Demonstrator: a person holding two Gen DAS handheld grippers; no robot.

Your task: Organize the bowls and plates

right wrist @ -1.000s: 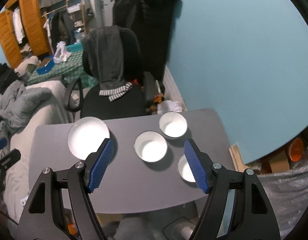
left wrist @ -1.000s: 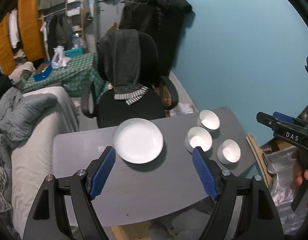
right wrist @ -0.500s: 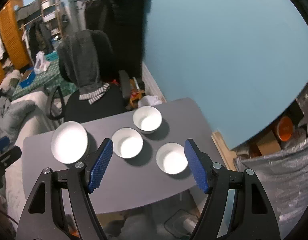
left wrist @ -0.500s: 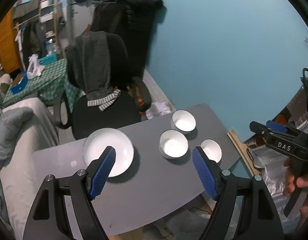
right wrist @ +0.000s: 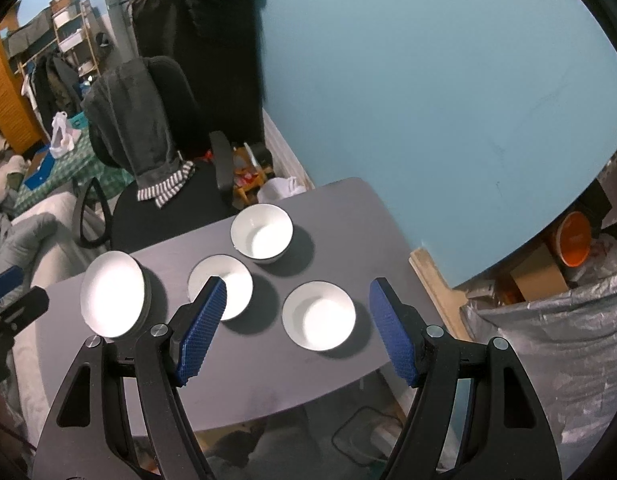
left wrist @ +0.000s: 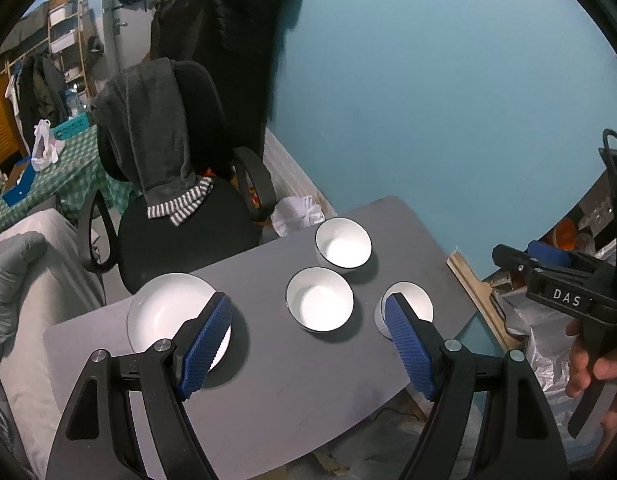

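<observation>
left tool (left wrist: pixel 310 338): wide, empty | right tool (right wrist: pixel 296 326): wide, empty, above nearest bowl (right wrist: pixel 319 316) | plate (left wrist: pixel 170 312) and three bowls apart on grey surface (left wrist: pixel 268 392) | risk: nearest bowl sits near the surface's edge; a glancing pad could push it off

On my feed the table (left wrist: pixel 268 400) is plain dark grey, and the plate (left wrist: pixel 164 316) and three bowls (right wrist: pixel 318 316) are white with thin dark rims. Both grippers' pads (right wrist: pixel 200 332) are textured blue, the wall (left wrist: pixel 428 100) teal, the cloth (left wrist: pixel 80 168) behind green checked.
</observation>
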